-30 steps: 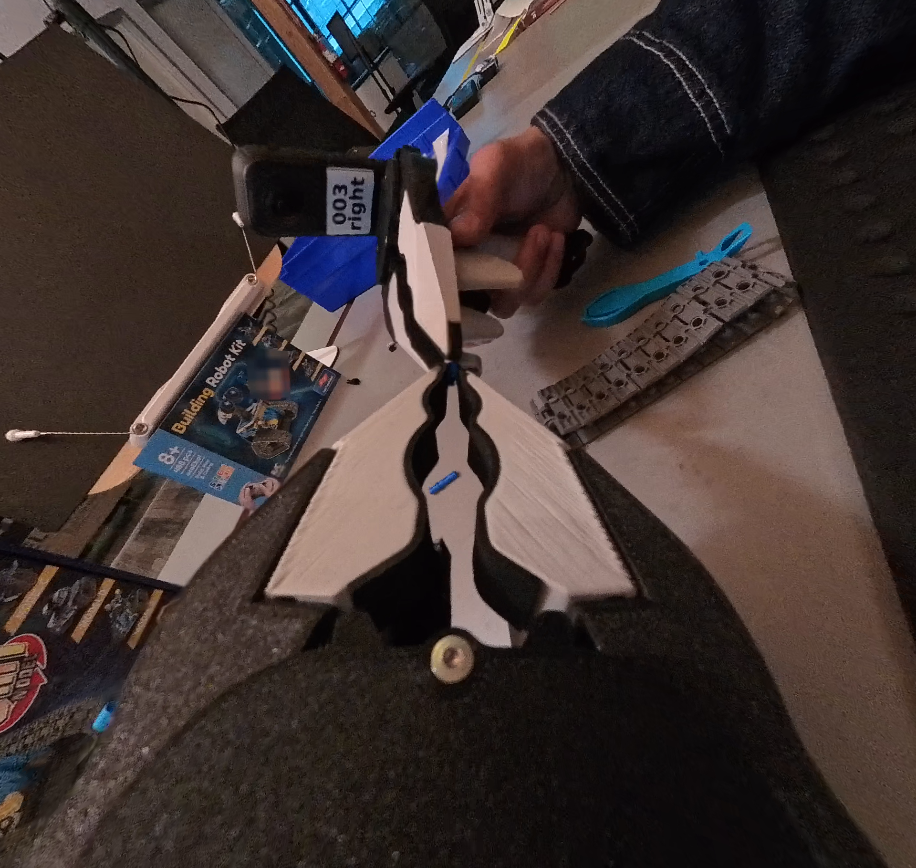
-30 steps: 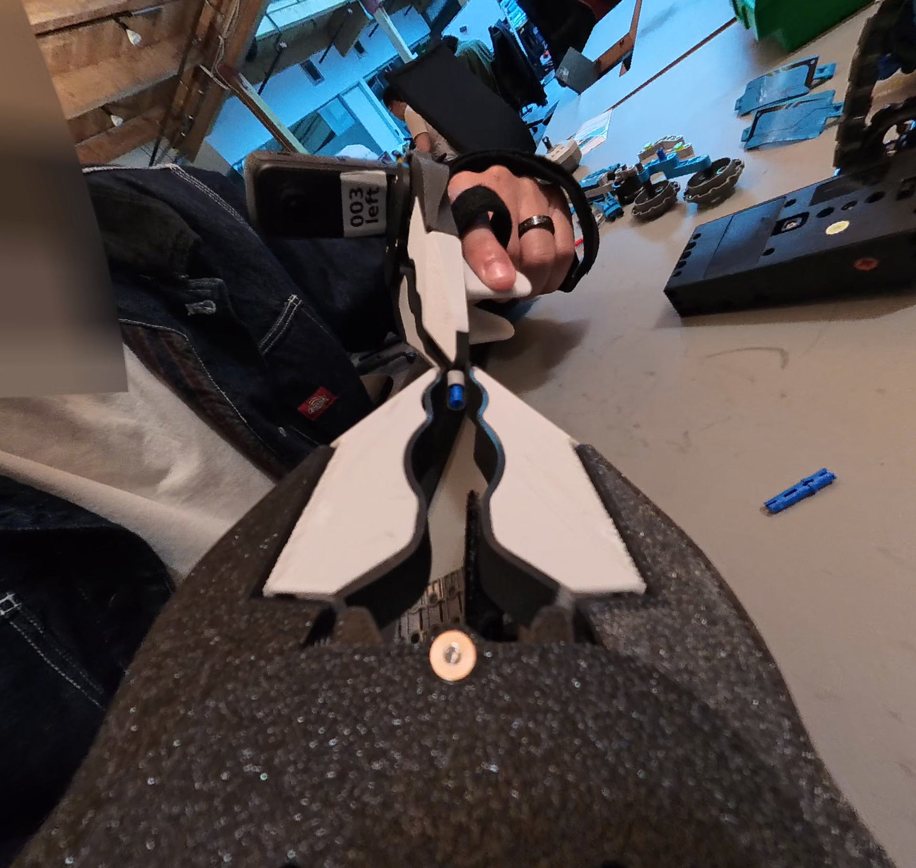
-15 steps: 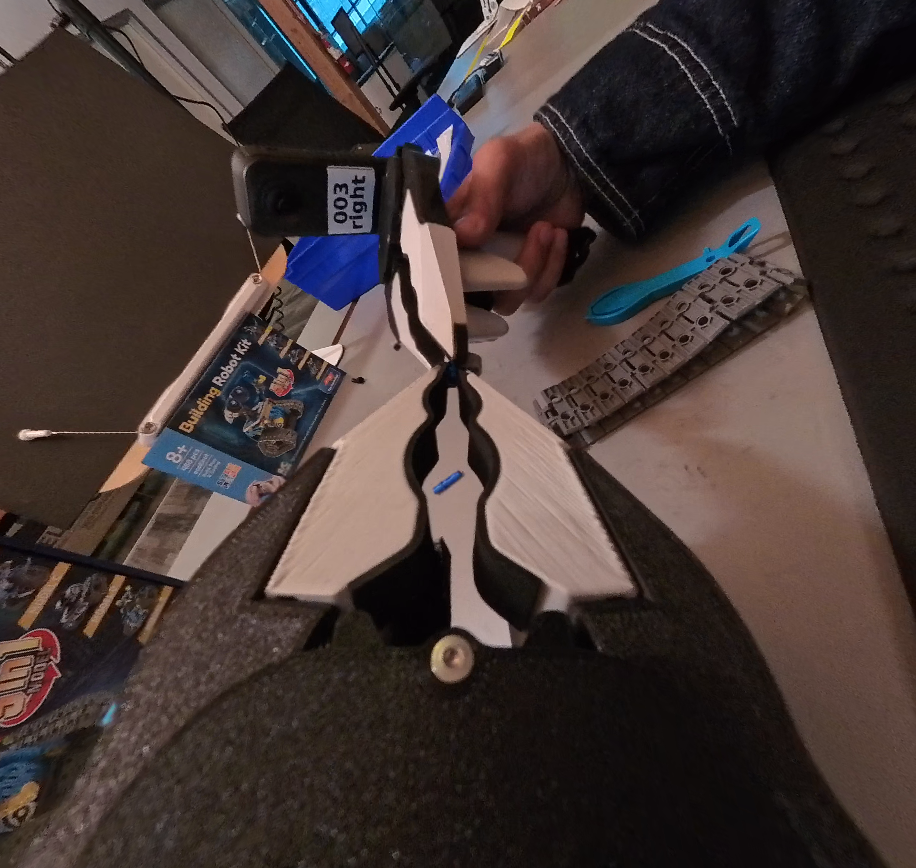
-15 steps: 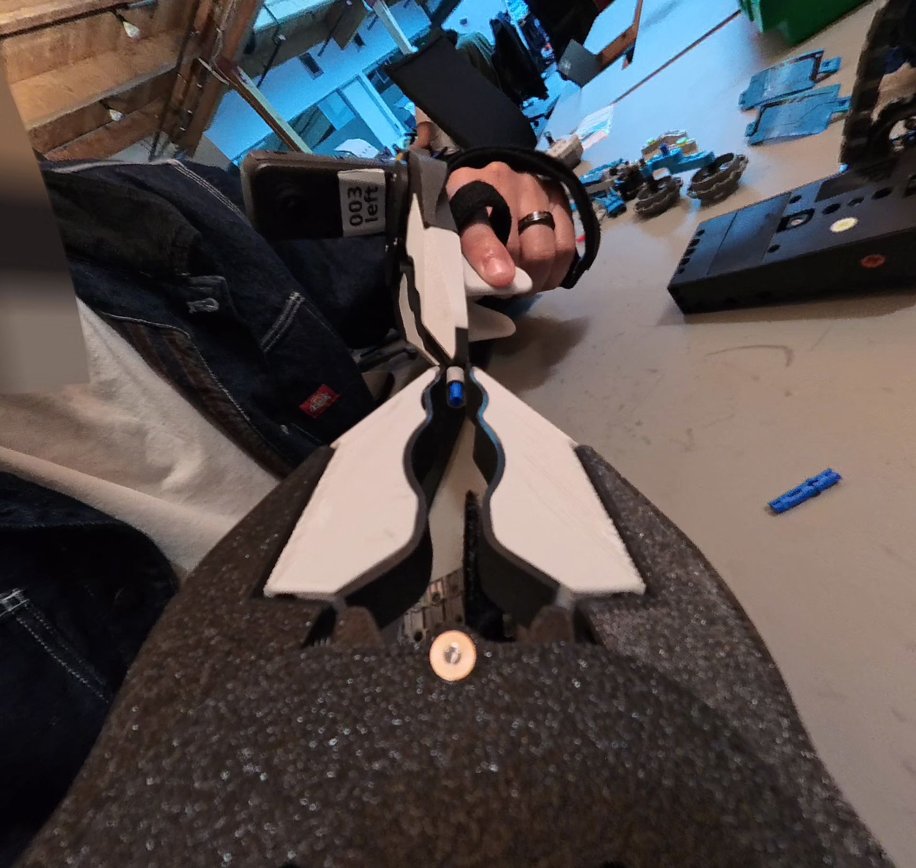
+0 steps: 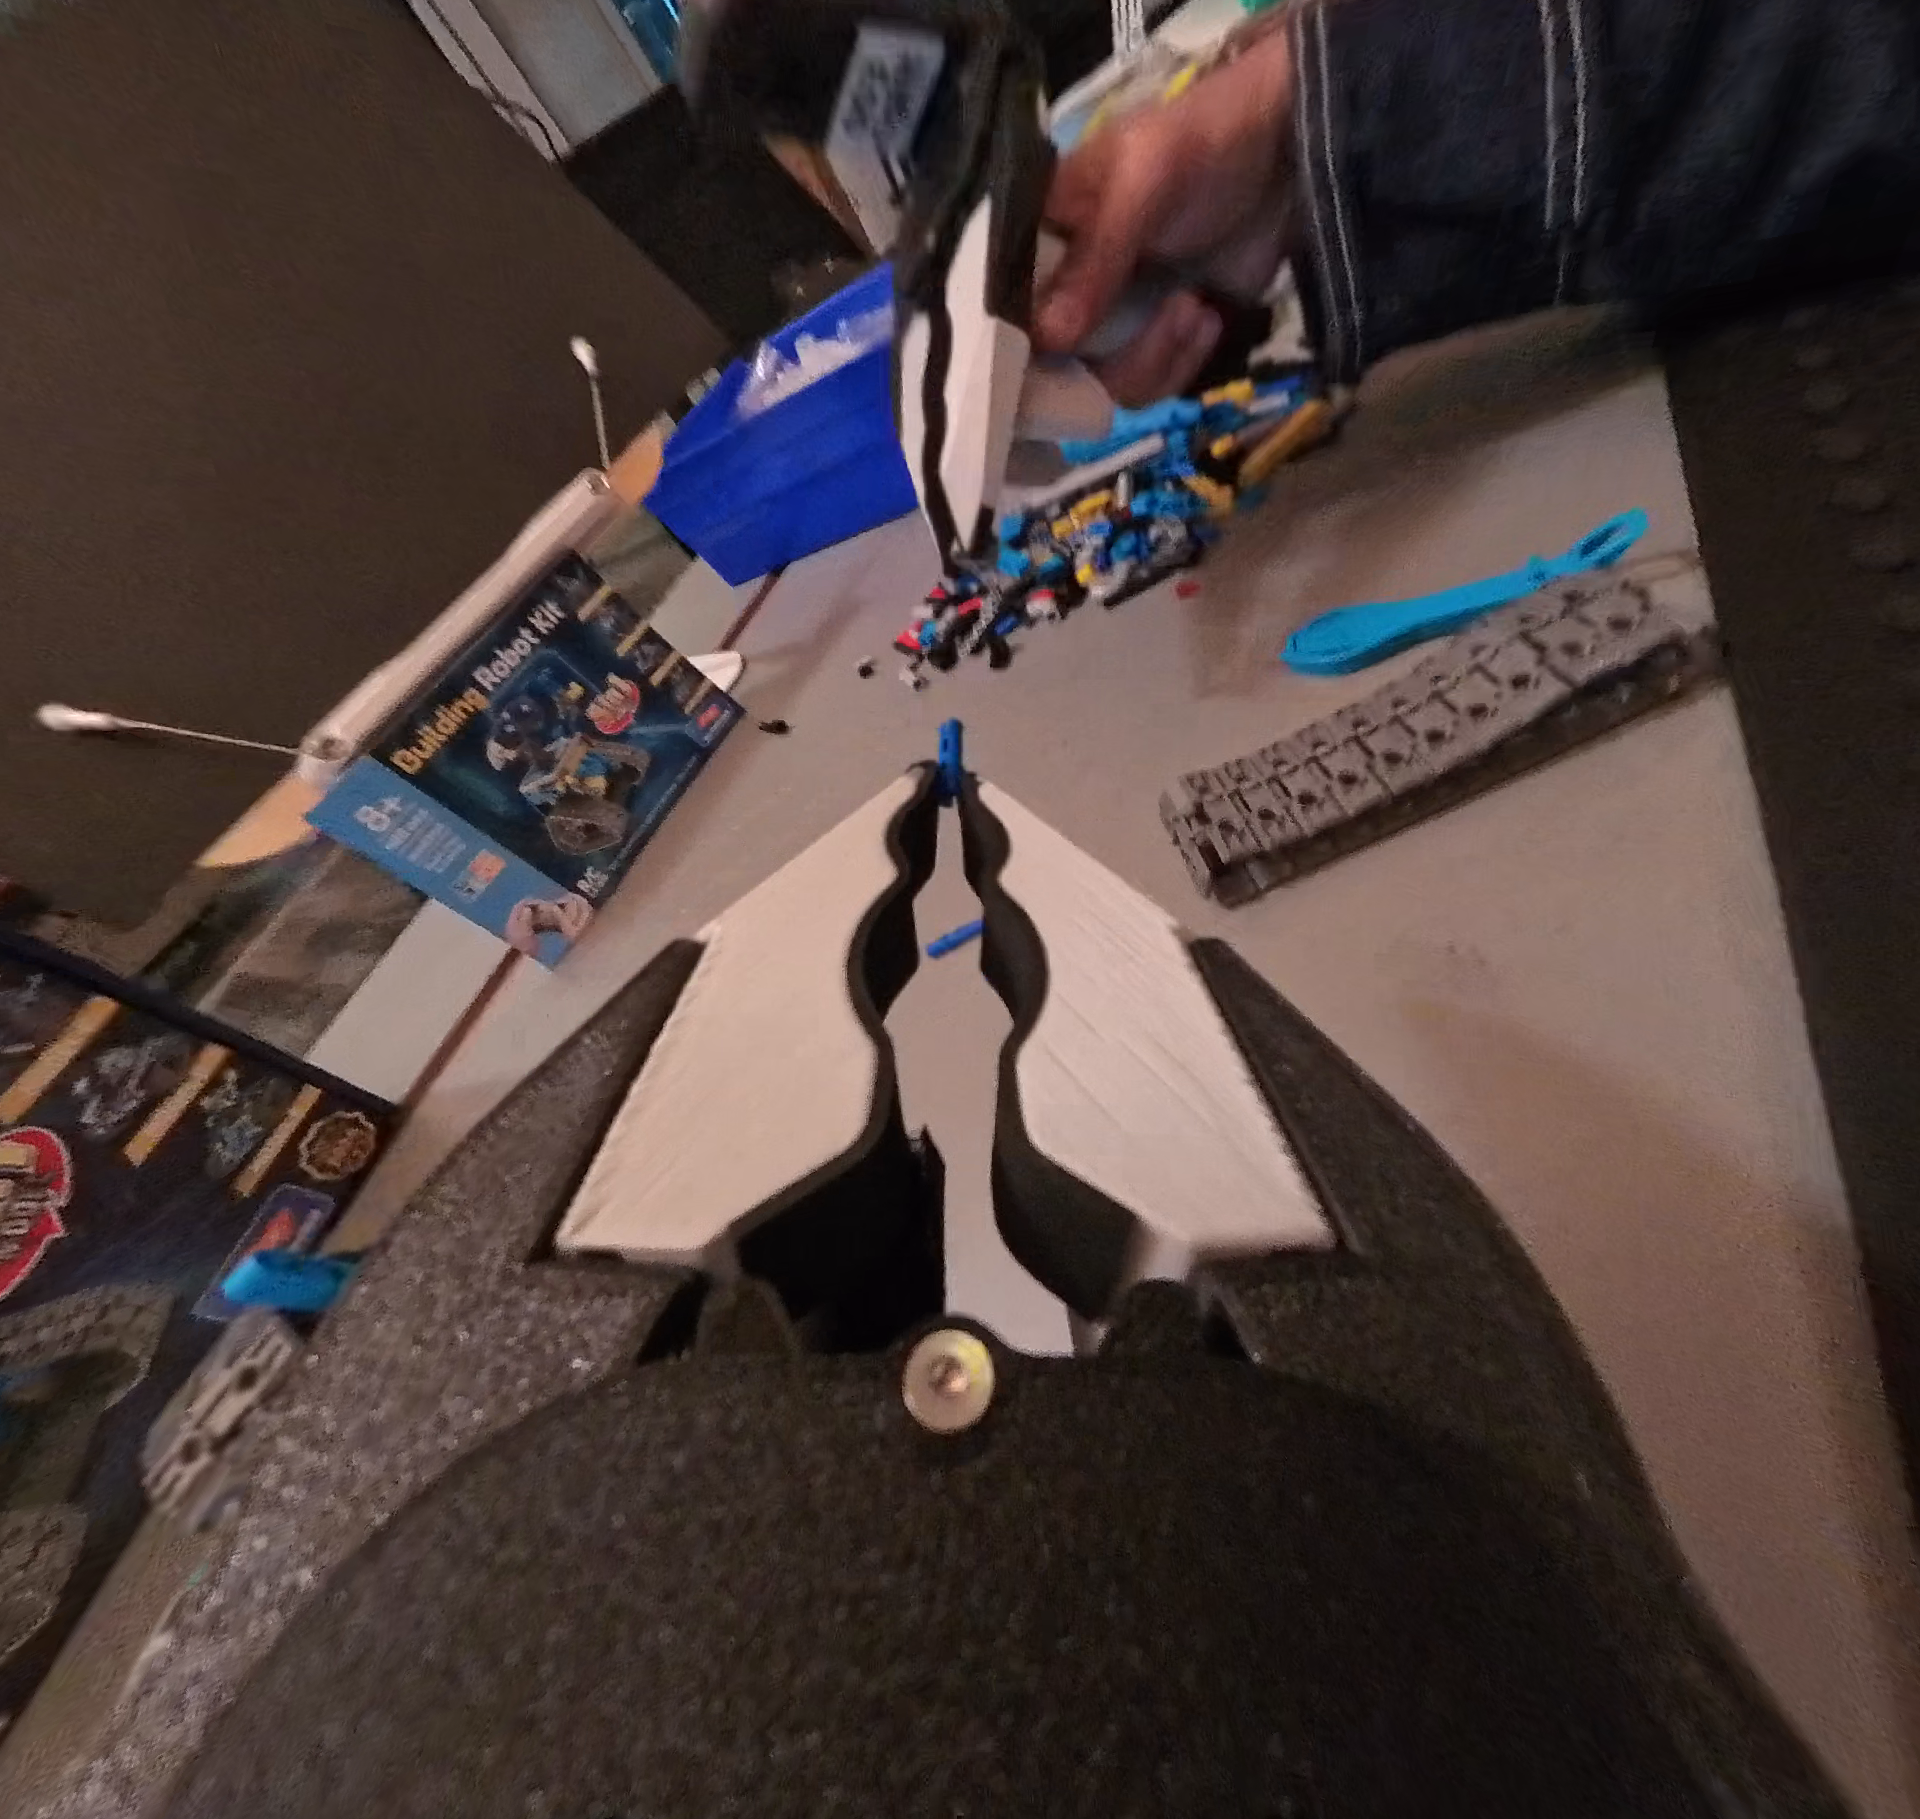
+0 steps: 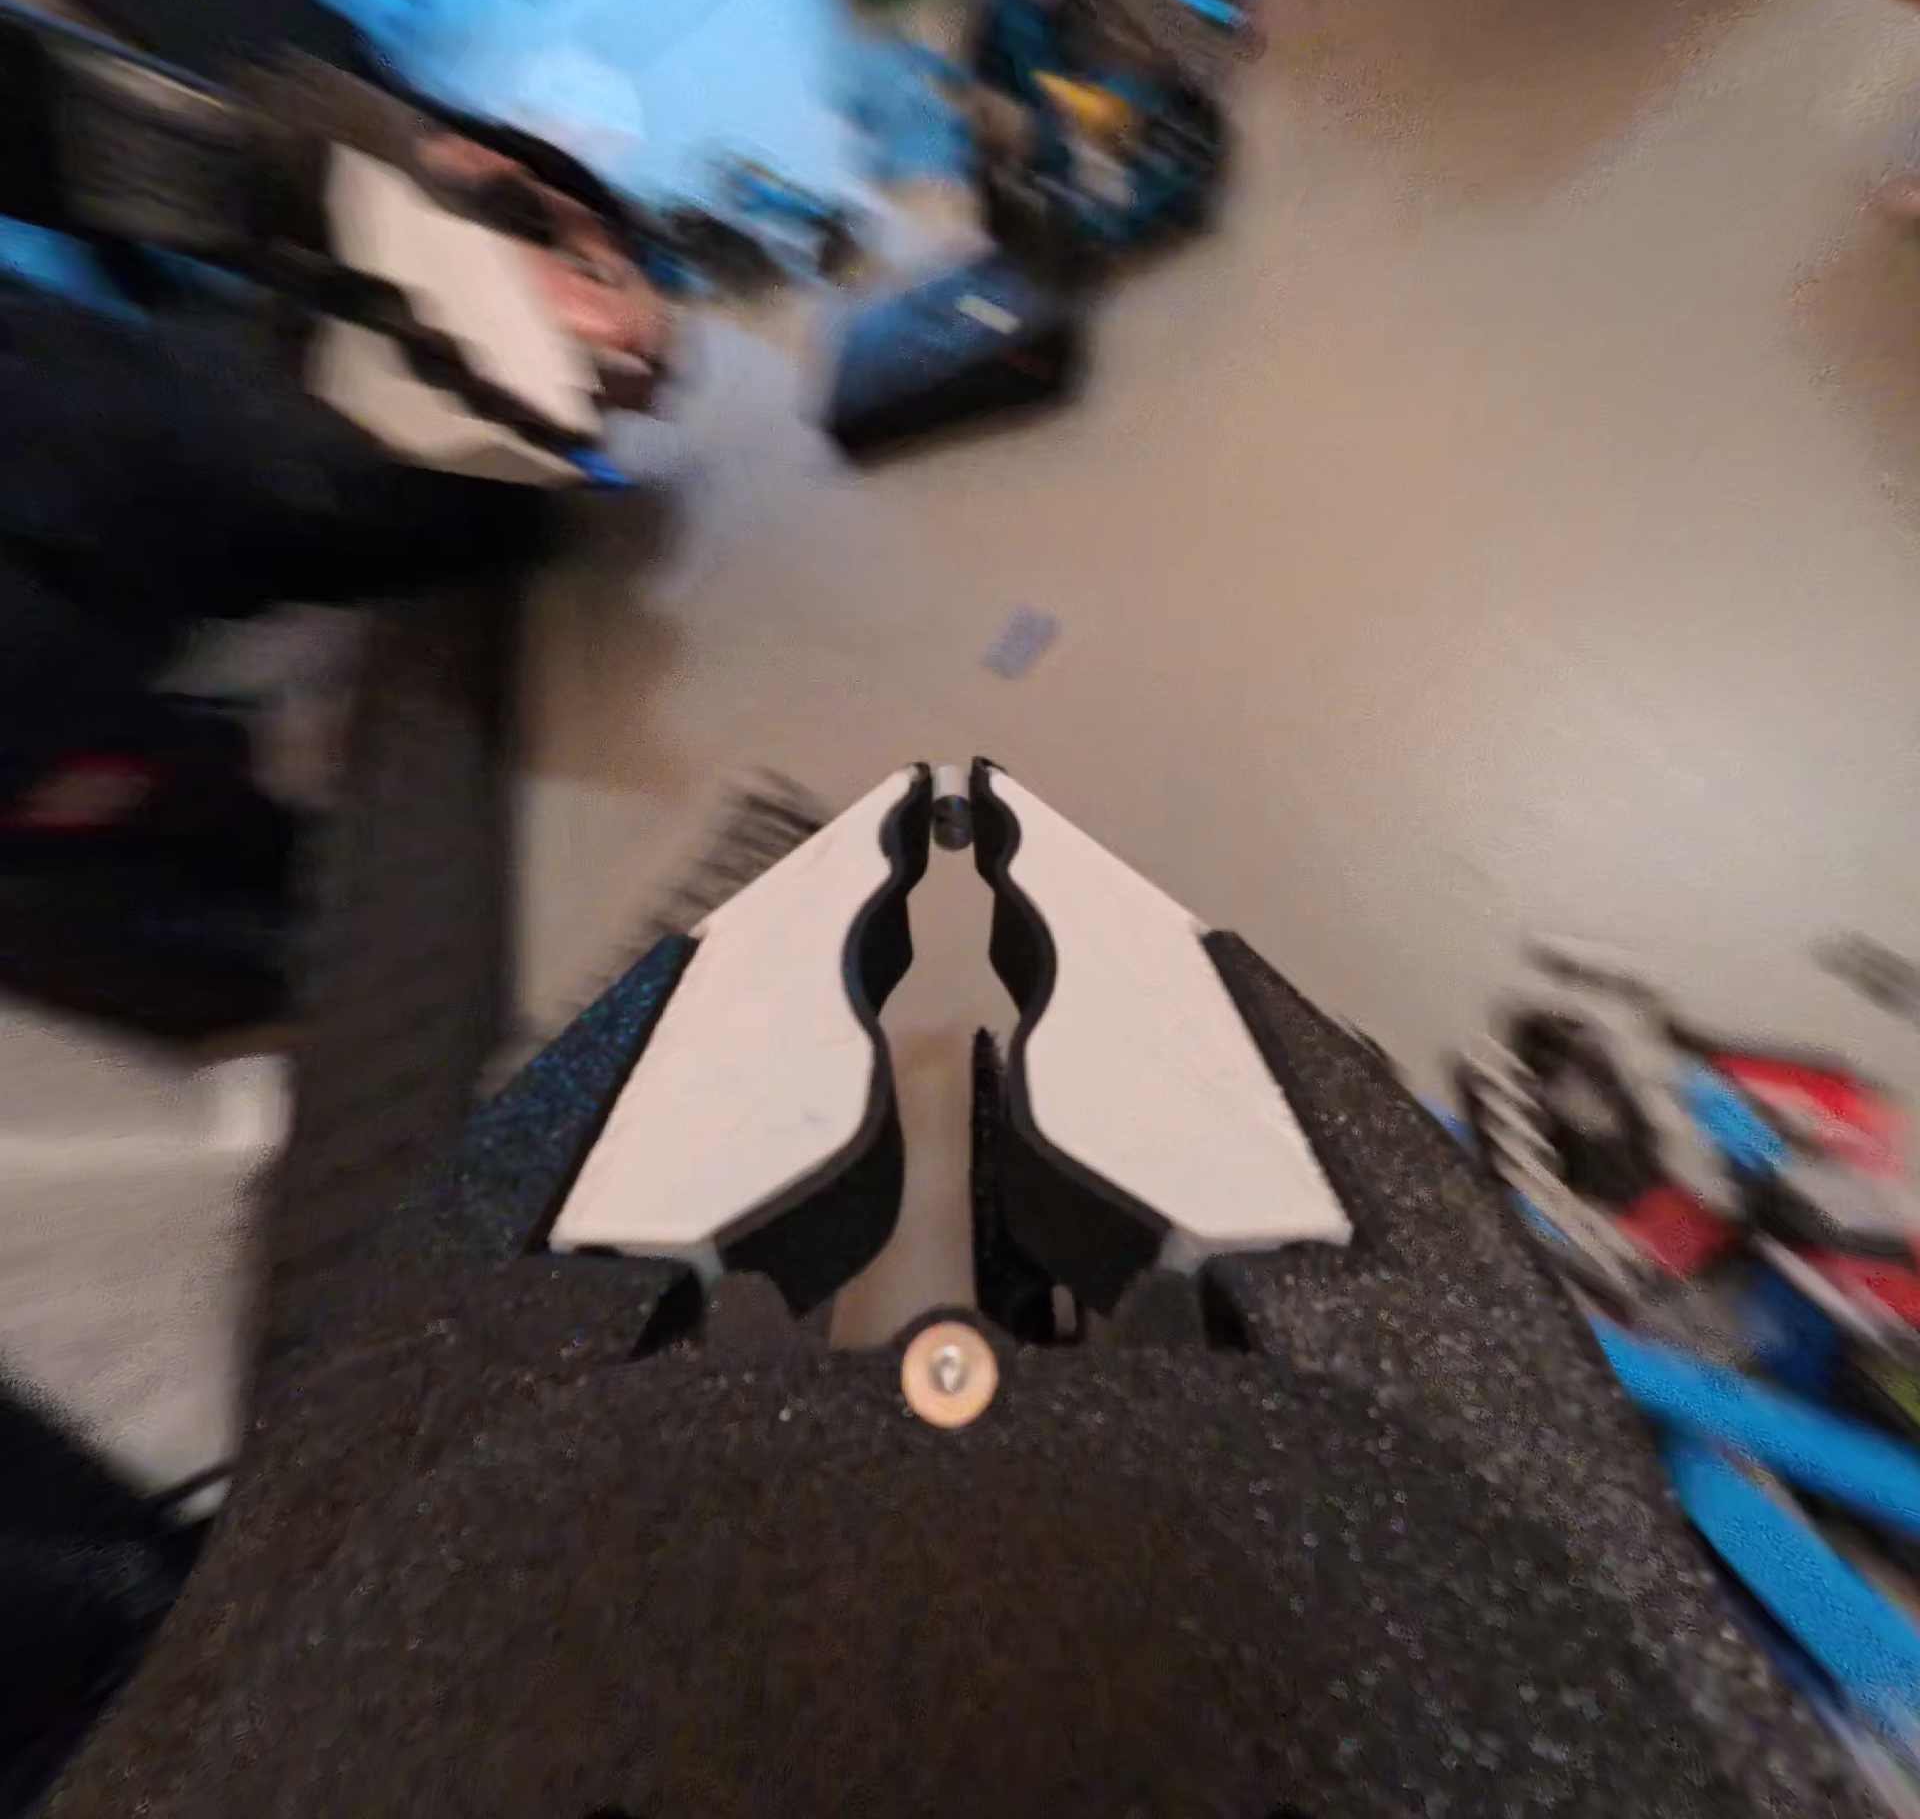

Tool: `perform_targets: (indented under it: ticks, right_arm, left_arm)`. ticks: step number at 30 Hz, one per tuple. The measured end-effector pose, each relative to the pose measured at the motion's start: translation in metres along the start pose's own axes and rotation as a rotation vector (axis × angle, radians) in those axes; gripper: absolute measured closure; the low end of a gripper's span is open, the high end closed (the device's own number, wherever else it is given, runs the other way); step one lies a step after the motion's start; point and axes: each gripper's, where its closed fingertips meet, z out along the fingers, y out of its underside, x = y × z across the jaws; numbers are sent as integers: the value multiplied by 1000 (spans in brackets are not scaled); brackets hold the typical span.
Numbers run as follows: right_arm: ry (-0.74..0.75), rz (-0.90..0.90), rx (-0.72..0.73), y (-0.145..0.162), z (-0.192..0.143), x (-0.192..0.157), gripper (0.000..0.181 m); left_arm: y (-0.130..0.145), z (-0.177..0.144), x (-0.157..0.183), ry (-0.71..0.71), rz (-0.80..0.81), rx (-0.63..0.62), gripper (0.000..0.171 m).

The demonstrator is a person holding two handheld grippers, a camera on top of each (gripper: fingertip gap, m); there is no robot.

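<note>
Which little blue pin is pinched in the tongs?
The upright blue pin is pinched at the left tongs' tips. The other blue pin lies loose on the table.

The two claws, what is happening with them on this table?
A person holds one claw in each hand over a beige table. The left claw is shut on a small blue pin. The right claw is shut on a small grey piece; in the left view it hangs above a pile of small parts, apart from the left claw. A grey track, a blue tool and a kit box lie nearby. The right view is badly blurred.
</note>
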Motion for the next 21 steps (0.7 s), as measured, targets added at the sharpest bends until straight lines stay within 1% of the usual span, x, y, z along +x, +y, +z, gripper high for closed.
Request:
perform_targets:
  ticks: [1, 2, 3, 4, 6, 7, 9, 11, 12, 15, 17, 19, 21]
  right_arm:
    - [170, 1, -81, 14, -9, 25, 175]
    - [311, 18, -161, 29, -23, 45, 175]
    - [430, 40, -211, 41, -40, 62, 175]
    - [512, 78, -250, 52, -56, 73, 176]
    - [598, 177, -331, 77, -83, 83, 176]
    - [656, 184, -344, 84, -95, 89, 176]
    - [647, 201, -297, 83, -101, 89, 176]
    - [680, 208, -262, 80, -107, 96, 173]
    - [701, 184, -247, 76, -109, 98, 172]
    - [776, 117, -119, 52, -117, 105, 173]
    - [773, 117, -47, 41, -116, 106, 176]
    - [817, 118, 17, 31, -116, 111, 179]
    - [785, 113, 95, 17, -105, 106, 181]
  left_arm:
    - [15, 7, 5, 30, -22, -63, 169]
    - [31, 15, 5, 32, -55, -141, 169]
    - [45, 20, 1, 10, -84, -214, 168]
    - [57, 26, 1, 7, -114, -273, 168]
    - [77, 35, -2, -15, -195, -385, 168]
    - [82, 39, -3, -21, -221, -419, 168]
    - [89, 45, -4, -32, -250, -477, 168]
    - [99, 50, -1, -23, -268, -544, 168]
    - [104, 51, -1, -30, -280, -570, 168]
    - [108, 57, -7, -57, -315, -592, 168]
    - [107, 64, -7, -43, -355, -584, 168]
    - [103, 73, -5, -22, -365, -581, 168]
    - [98, 86, -3, -6, -376, -580, 168]
